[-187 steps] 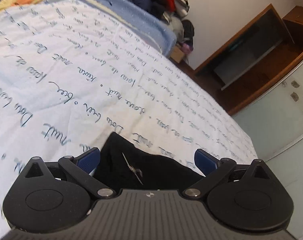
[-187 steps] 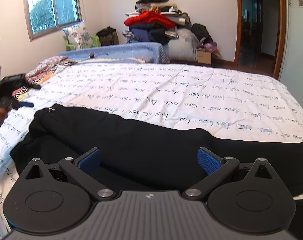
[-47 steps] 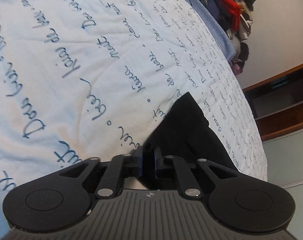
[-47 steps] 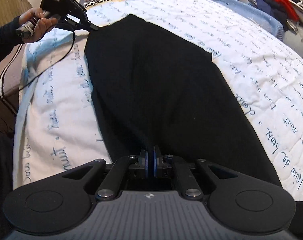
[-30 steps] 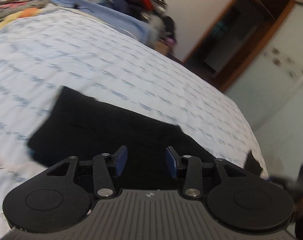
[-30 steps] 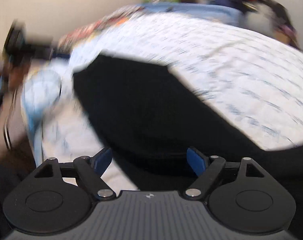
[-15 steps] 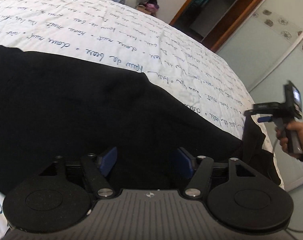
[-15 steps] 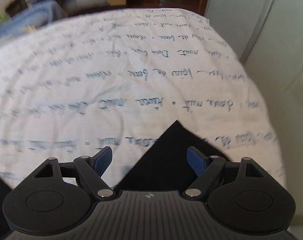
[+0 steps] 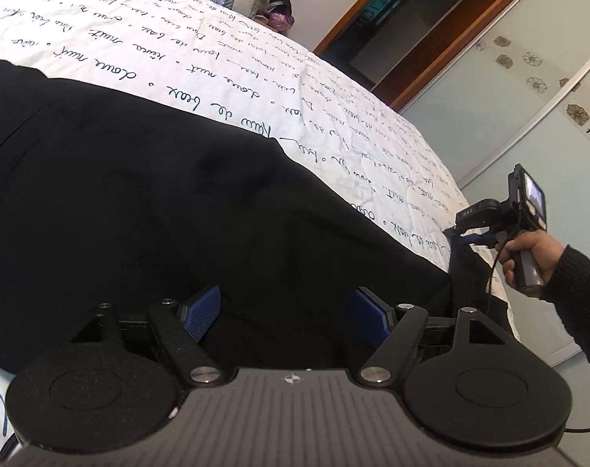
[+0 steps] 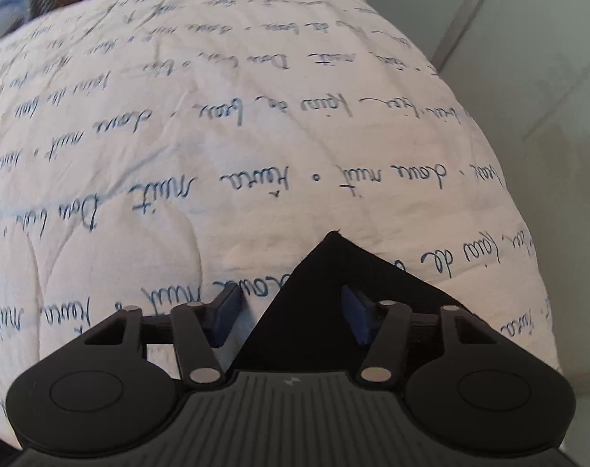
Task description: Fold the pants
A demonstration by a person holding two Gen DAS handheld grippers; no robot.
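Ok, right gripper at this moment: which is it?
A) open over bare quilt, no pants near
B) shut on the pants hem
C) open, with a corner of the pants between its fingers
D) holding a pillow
C: the right gripper has its blue pads spread, and a pointed corner of the black pants lies between them on the quilt.

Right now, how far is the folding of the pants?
Done: the black pants lie stretched across the bedspread, apparently one leg on the other. In hand: nothing; the left gripper and right gripper are both open, the right straddling a hem corner. Left: gripping and folding the length over.
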